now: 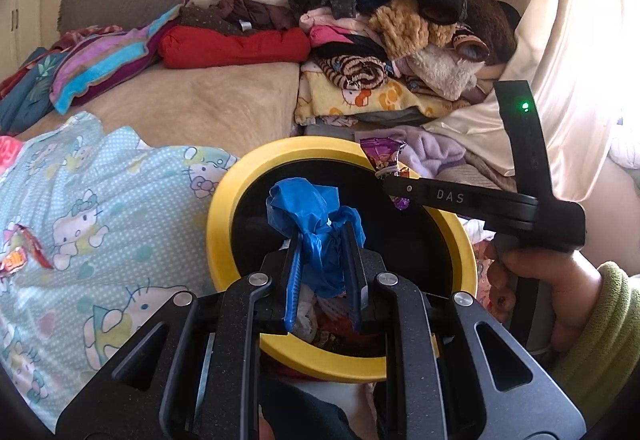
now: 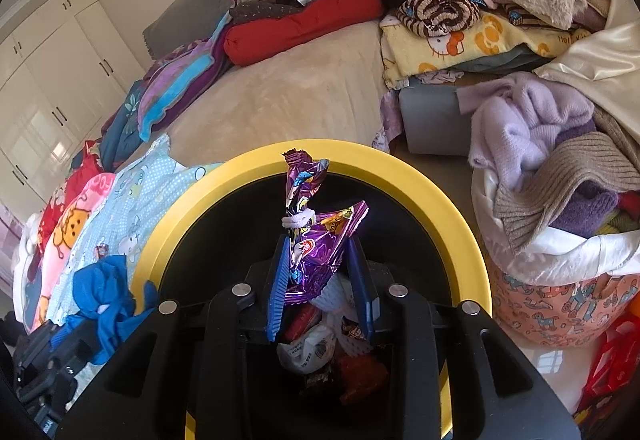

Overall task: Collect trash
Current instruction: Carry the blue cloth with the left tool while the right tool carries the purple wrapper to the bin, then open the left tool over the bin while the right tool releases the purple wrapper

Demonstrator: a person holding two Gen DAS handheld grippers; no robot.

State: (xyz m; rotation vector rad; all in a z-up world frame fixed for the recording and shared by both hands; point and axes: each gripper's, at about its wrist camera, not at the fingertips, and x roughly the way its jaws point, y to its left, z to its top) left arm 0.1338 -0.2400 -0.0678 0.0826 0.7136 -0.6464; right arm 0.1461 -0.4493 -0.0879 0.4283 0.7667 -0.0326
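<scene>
A yellow-rimmed black trash bin [image 1: 224, 200] stands beside the bed; it also shows in the right wrist view [image 2: 452, 200], with several wrappers lying inside. My left gripper [image 1: 324, 236] is shut on a crumpled blue plastic bag [image 1: 304, 212] and holds it over the bin's opening. My right gripper [image 2: 320, 244] is shut on a purple snack wrapper [image 2: 316, 240] tied with a white band, also over the bin. The right gripper [image 1: 390, 182] reaches in from the right in the left wrist view, with the wrapper [image 1: 384, 154] at its tip. The blue bag [image 2: 108, 288] shows at lower left of the right wrist view.
A light-blue Hello Kitty sheet [image 1: 92, 208] lies left of the bin, with a red-orange wrapper [image 1: 18, 252] on it. A big pile of clothes [image 1: 360, 20] covers the bed's far side. A bag of knitwear [image 2: 560, 200] stands right of the bin.
</scene>
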